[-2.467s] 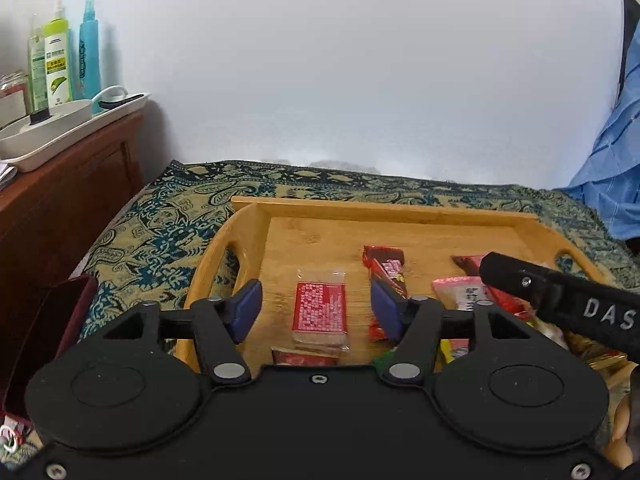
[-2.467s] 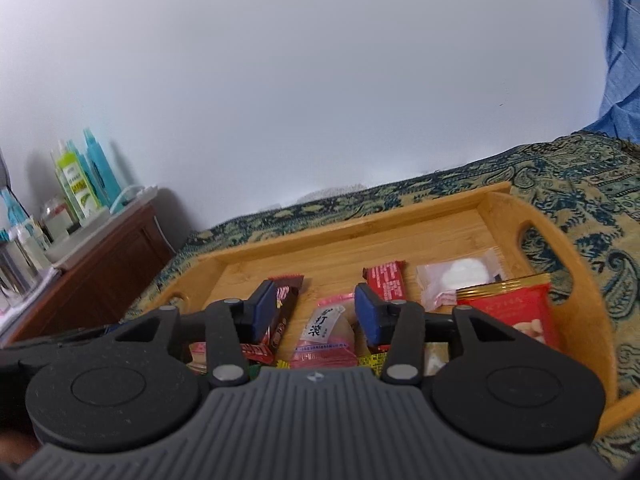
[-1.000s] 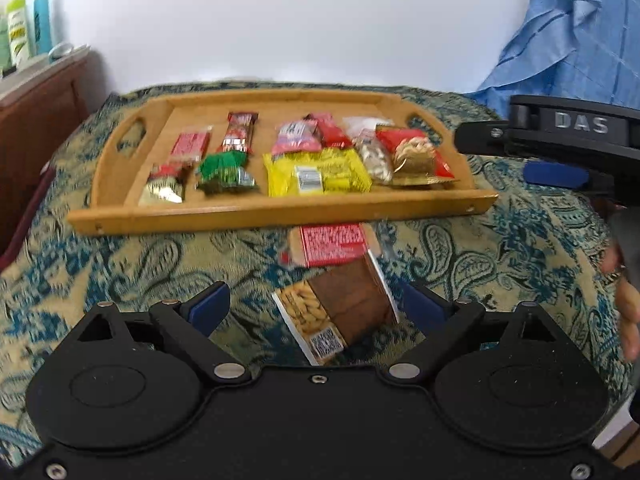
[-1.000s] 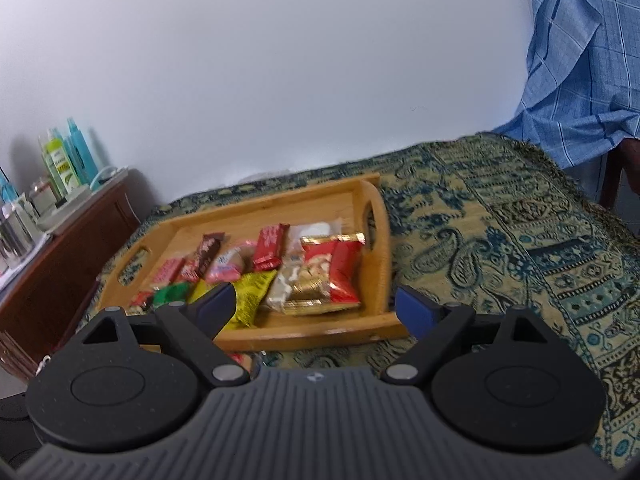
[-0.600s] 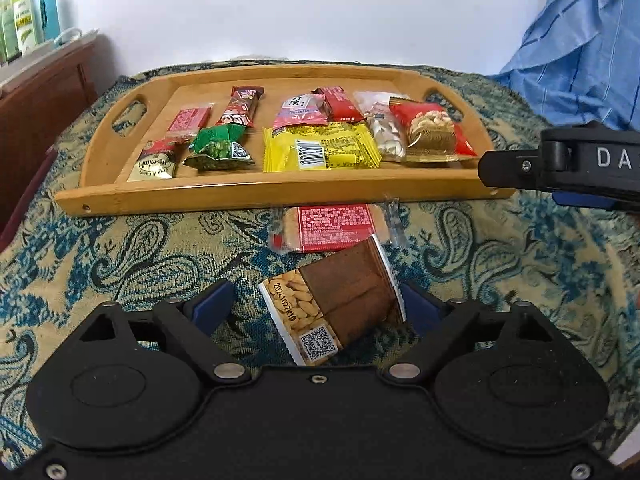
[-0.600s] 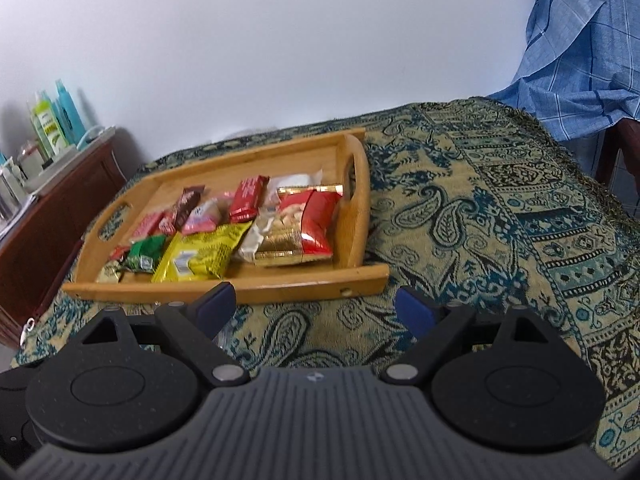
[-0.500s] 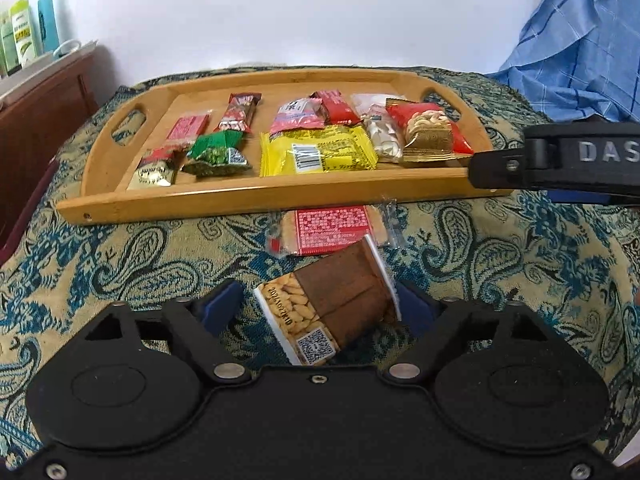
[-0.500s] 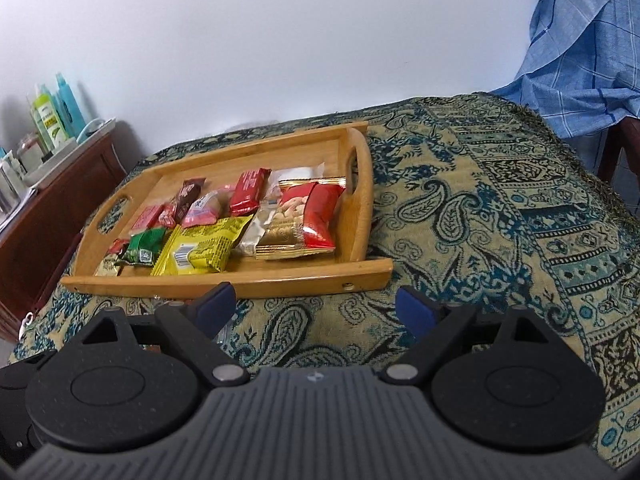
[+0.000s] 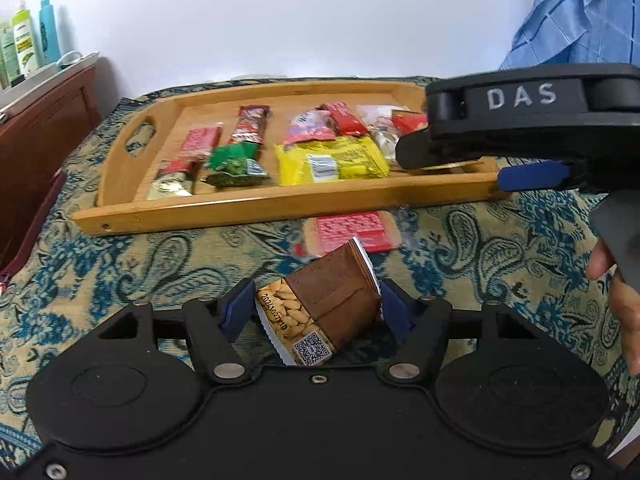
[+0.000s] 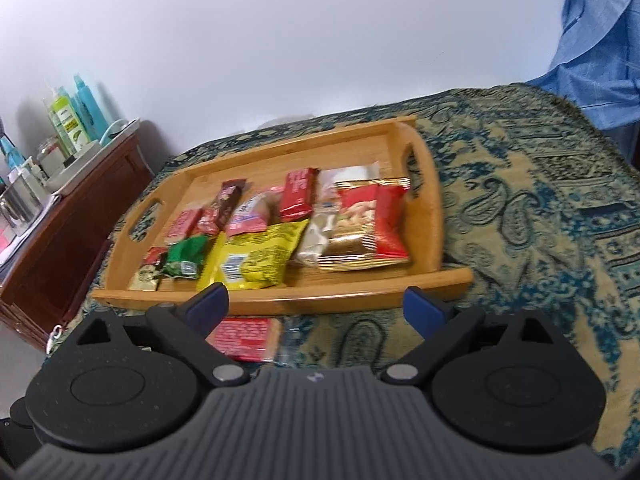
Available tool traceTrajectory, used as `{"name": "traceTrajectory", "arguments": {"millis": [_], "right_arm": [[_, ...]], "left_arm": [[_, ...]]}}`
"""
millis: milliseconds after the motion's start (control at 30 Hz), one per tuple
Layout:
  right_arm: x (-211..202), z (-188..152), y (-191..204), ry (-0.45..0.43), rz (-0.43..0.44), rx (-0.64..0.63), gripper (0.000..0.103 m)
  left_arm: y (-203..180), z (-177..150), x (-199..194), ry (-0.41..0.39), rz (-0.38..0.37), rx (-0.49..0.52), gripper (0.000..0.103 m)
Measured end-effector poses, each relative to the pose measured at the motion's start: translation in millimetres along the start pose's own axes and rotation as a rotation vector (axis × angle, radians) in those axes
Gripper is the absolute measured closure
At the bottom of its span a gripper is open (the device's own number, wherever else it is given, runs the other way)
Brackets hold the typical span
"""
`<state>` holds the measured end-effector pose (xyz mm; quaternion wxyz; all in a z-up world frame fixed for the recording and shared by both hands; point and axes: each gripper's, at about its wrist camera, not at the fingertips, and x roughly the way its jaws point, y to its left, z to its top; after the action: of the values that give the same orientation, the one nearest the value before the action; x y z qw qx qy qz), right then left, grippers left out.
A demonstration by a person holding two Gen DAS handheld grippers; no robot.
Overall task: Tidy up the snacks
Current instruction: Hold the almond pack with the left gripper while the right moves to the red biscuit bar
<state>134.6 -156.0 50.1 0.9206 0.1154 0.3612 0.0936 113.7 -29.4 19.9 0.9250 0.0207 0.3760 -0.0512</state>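
A wooden tray [image 9: 280, 204] holds several snack packets on a patterned cloth; it also shows in the right wrist view [image 10: 424, 280]. My left gripper [image 9: 316, 308] is shut on a brown peanut snack packet [image 9: 320, 312], in front of the tray. A red packet [image 9: 352, 232] lies on the cloth just before the tray's front rim; it also shows in the right wrist view [image 10: 244, 336]. My right gripper [image 10: 316, 308] is open and empty, over the cloth at the tray's front edge; it shows at the right in the left wrist view [image 9: 520, 172].
A dark wooden cabinet [image 10: 72, 216] with bottles [image 10: 68, 124] stands left of the table. Blue cloth [image 10: 600, 40] hangs at the far right. The patterned cloth [image 10: 540, 200] spreads right of the tray.
My left gripper has closed its fingers onto the peanut packet. My right gripper has moved left and lower, toward the tray's front edge and the red packet.
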Motion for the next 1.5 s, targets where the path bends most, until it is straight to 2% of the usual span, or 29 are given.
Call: {"name": "traceTrajectory", "arguments": {"millis": [267,567,867,1167,1433,1467,1500], "right_arm": [[23,-3,28,0.098,0.028,-0.066,0.008],[47,-13,58,0.168,-0.007,-0.1,0.01],[55,-21,72,0.145,-0.066,-0.174,0.01],[48,-33,82,0.082,-0.092,-0.234,0.035],[38,-31,69,0.045,-0.05,-0.172,0.039],[37,-31,68,0.04,-0.045,-0.171,0.043],[35,-32,68,0.032,-0.045,-0.172,0.063]], "left_arm": [[21,-2,-6,-0.006,0.028,-0.013,0.038],[31,-7,-8,0.004,0.032,-0.014,0.038],[31,-8,-8,0.009,0.029,-0.014,0.038],[28,-10,-8,0.012,0.024,-0.001,0.038],[30,-10,-9,0.012,0.019,-0.006,0.038],[30,-10,-9,0.012,0.019,-0.008,0.038],[31,-9,-9,0.011,0.019,-0.011,0.038]]}}
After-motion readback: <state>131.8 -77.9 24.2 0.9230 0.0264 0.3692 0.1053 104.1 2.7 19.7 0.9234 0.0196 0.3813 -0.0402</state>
